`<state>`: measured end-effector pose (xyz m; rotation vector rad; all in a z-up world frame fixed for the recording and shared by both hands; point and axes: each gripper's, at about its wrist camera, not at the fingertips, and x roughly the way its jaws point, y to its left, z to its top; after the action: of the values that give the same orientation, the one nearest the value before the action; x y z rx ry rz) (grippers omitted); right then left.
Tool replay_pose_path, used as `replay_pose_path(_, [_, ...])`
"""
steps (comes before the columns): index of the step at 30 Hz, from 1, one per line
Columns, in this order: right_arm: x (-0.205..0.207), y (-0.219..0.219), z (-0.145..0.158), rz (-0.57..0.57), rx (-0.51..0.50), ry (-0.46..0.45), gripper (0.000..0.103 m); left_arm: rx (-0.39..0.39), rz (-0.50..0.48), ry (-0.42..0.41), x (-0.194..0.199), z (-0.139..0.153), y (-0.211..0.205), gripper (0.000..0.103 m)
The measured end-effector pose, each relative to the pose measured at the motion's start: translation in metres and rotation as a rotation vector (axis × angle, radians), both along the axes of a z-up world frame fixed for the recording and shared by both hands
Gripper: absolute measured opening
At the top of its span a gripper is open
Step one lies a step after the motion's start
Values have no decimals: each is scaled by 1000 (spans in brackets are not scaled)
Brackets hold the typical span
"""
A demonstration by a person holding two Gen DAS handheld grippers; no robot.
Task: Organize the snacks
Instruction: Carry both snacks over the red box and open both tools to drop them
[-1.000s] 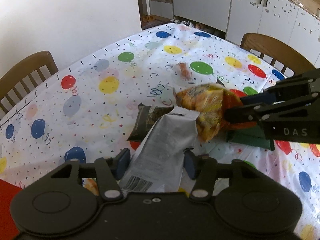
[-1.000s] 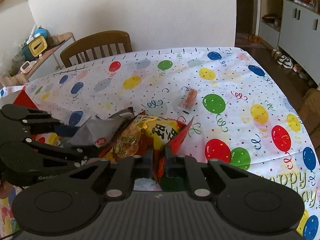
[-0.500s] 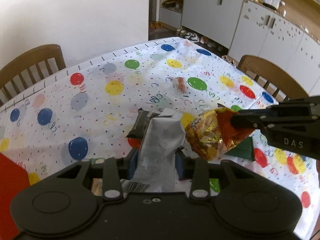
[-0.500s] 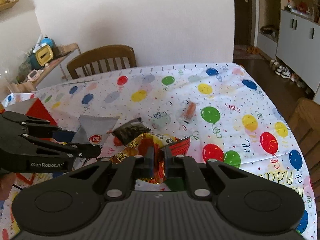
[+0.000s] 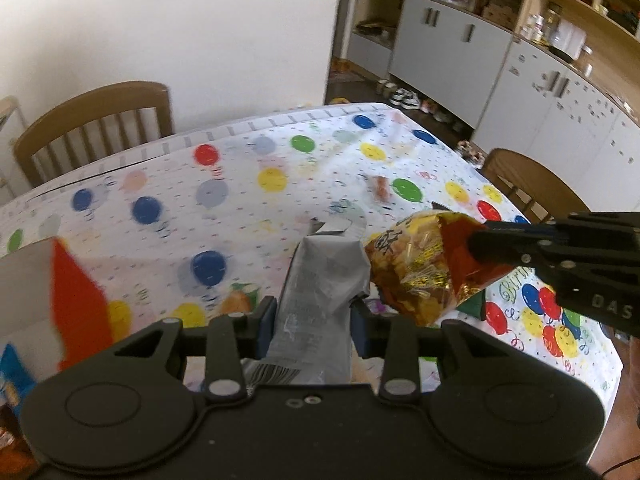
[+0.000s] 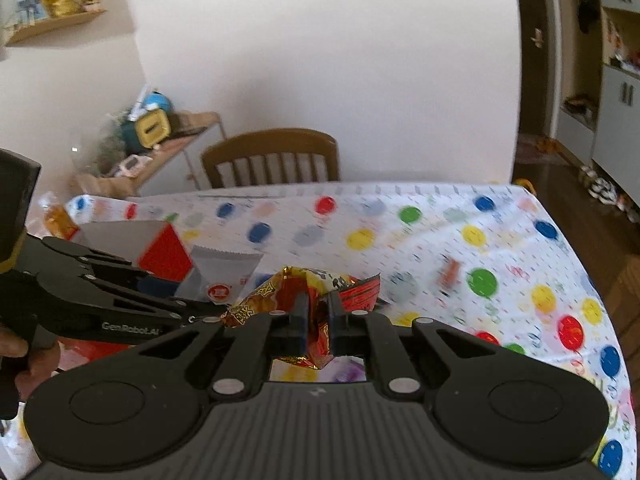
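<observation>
Above the balloon-print desk (image 5: 280, 152), left gripper (image 5: 312, 322) fingers clamp a light, crinkly silver pouch (image 5: 320, 296) at mid-body, right gripper (image 6: 318, 320) fingers pinch a slippery orange foil bag (image 6: 296, 292) by its sealed edge

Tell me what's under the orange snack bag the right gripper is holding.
The orange snack bag, pinched in the right gripper, hangs over the balloon tablecloth. A dark green packet's corner shows below it; anything else beneath is covered.

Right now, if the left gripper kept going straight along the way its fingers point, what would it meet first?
Past the silver packet clamped in the left gripper, probably the balloon tablecloth; nothing else seems to lie in that line, though depth is hard to judge.
</observation>
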<state>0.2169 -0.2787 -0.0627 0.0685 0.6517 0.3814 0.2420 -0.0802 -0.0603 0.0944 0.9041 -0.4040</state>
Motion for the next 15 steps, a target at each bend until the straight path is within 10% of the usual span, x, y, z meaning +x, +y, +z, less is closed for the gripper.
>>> replay_pose_path(15, [2,104,36,190,13,-66,8,-9,208,-33,-17,44,112,35])
